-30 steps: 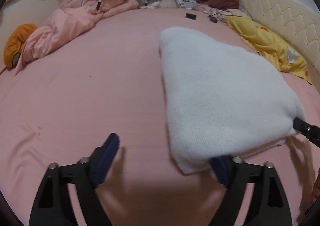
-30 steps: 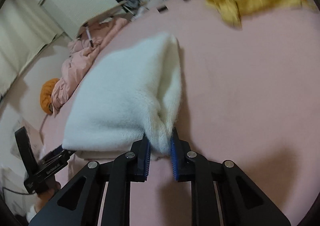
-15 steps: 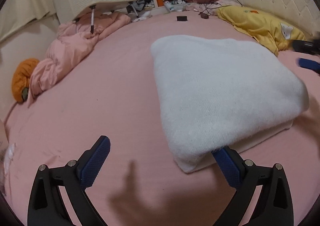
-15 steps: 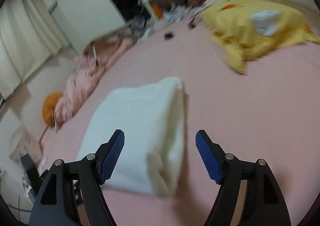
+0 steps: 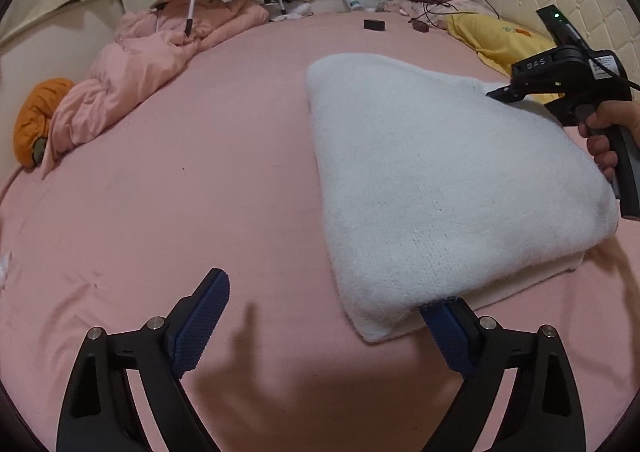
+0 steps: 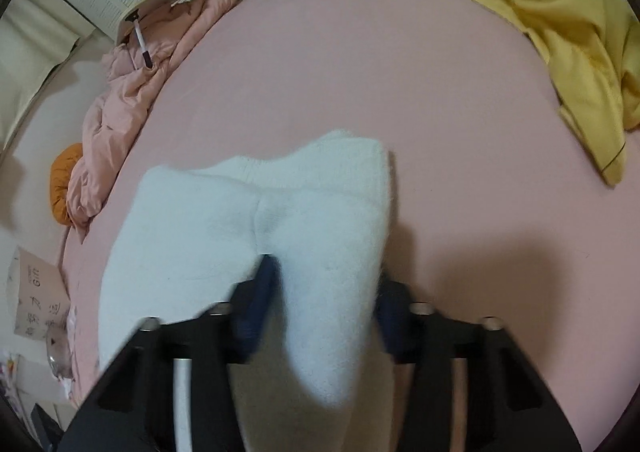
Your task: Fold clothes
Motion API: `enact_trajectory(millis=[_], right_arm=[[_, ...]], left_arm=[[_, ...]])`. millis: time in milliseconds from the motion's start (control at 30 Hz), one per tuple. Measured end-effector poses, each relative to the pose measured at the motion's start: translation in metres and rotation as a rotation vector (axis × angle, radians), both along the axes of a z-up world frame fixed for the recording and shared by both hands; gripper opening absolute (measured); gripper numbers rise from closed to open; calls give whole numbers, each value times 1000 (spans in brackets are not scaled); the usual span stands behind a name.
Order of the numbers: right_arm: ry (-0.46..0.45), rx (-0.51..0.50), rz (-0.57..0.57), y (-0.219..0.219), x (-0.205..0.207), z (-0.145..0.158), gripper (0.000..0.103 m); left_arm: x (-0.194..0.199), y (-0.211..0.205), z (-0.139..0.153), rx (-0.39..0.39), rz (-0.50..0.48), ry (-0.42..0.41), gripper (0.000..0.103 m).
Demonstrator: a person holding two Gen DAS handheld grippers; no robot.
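On the pink bed [image 5: 168, 187], your folded white knit [image 5: 432, 179] lies soft, thick and floppy: the left gripper [image 5: 324, 328] gapes empty at its near corner, the right gripper [image 6: 324, 292] half-open astride a fold worth pinching.

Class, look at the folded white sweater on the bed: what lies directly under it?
The white sweater rests on the pink bedsheet. A cream lower layer peeks out at its near edge, probably its own folded part. Anything further beneath is covered and cannot be seen.
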State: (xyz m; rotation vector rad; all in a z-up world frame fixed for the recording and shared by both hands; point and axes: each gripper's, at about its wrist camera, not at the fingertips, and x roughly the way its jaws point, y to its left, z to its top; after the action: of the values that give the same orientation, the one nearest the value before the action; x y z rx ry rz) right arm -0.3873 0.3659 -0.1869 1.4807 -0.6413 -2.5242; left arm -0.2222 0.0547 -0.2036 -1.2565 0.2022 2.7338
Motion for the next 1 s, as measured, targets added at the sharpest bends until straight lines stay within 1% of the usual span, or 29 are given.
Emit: enact_trajectory(millis=[33,67,100,133,167,200,233,267,300,333,367,467,533,567,633,667,733,767,800,833,900,933,967,1000], right_arm=[[15,17,14,-2,2,5,27],[62,54,32,-4,6,16,24],[115,78,34,-7,11,27,24],[172,99,24,-9,17,36,24],[254,122,-8,-9,25,46,24],[291,147,-28,-8,29,48,24],[260,179,-43,-9,23,40,24],[125,172,-40,-7,6,13,24],[46,168,-32,-6,-3,-5,24],[22,165,-34,-4,-5,-14,24],[35,132,-67,1,-2,-10,24],[19,9,-112,12,11,1,25],[46,-43,-125,20,20,7,25],[45,-23,-115,21,20,0,25],[-14,53,-64,12,11,-22,30],[8,76,-58,9,9,-22,32],[58,123,-23,6,9,-10,34],[61,144,-10,5,12,-2,37],[66,168,-32,8,18,5,48],[89,211,-84,11,29,15,52],[151,280,-154,15,56,35,64],[179,289,-159,13,69,42,67],[200,282,-143,10,92,46,69],[193,267,-117,1,98,47,70]], left_arm=[[0,-1,-1,7,1,1,94],[0,-1,-1,12,1,3,94],[0,-1,-3,16,2,4,94],[1,0,-4,19,2,5,94],[1,1,-5,21,-1,4,94],[2,3,-7,23,-5,4,94],[2,5,-7,18,-5,3,94],[1,7,-8,6,-3,4,94],[2,8,-7,1,-1,9,94],[1,7,-6,4,0,12,94],[1,5,-5,9,9,14,94],[-3,-6,-5,41,43,7,94],[-3,-14,-6,78,55,9,94],[-3,-15,-7,82,55,11,94],[-2,-17,-8,89,66,12,94],[-2,-18,-8,93,80,14,94],[-2,-18,-10,94,96,2,95],[-2,-18,-10,96,100,-1,94],[-2,-18,-10,91,97,-2,94],[-1,-16,-9,81,92,-1,94],[1,-9,-4,35,61,21,94],[3,-6,-2,21,49,32,94],[4,-3,1,6,37,45,94],[4,-2,4,0,30,58,94]])
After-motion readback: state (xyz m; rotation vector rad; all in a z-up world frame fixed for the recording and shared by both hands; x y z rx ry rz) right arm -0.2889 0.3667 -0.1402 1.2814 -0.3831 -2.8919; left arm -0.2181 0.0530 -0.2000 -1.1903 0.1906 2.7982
